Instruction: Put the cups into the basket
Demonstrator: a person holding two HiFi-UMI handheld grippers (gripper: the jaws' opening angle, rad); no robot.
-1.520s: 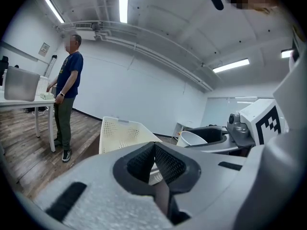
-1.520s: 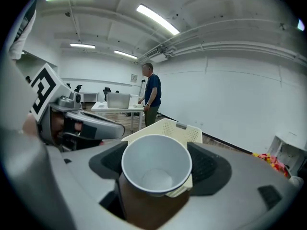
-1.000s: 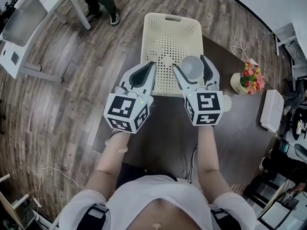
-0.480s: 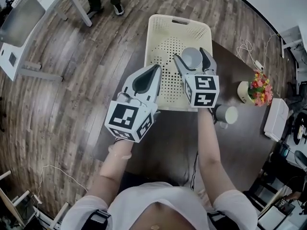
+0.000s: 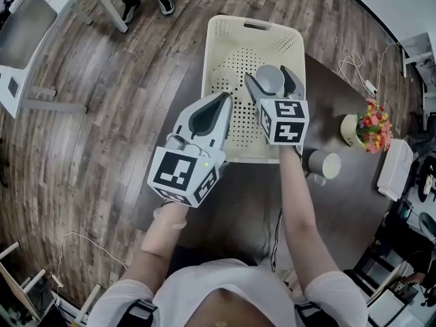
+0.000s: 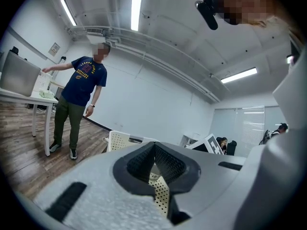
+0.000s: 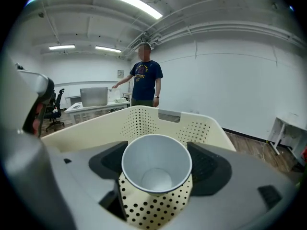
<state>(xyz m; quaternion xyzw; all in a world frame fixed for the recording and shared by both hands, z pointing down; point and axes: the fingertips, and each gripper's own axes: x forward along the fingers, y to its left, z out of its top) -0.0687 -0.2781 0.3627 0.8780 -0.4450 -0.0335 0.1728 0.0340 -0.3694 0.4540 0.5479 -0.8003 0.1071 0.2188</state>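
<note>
Wood floor (image 5: 102, 114), white walls (image 7: 230, 80) — ceiling strip lights (image 7: 138, 4).

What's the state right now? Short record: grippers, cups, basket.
basket: cream, perforated, on table; no cup seen resting inside
right gripper: shut on cup, mouth up, over basket
left gripper: shut, empty, over basket's left part
second cup: on table, right of basket
</note>
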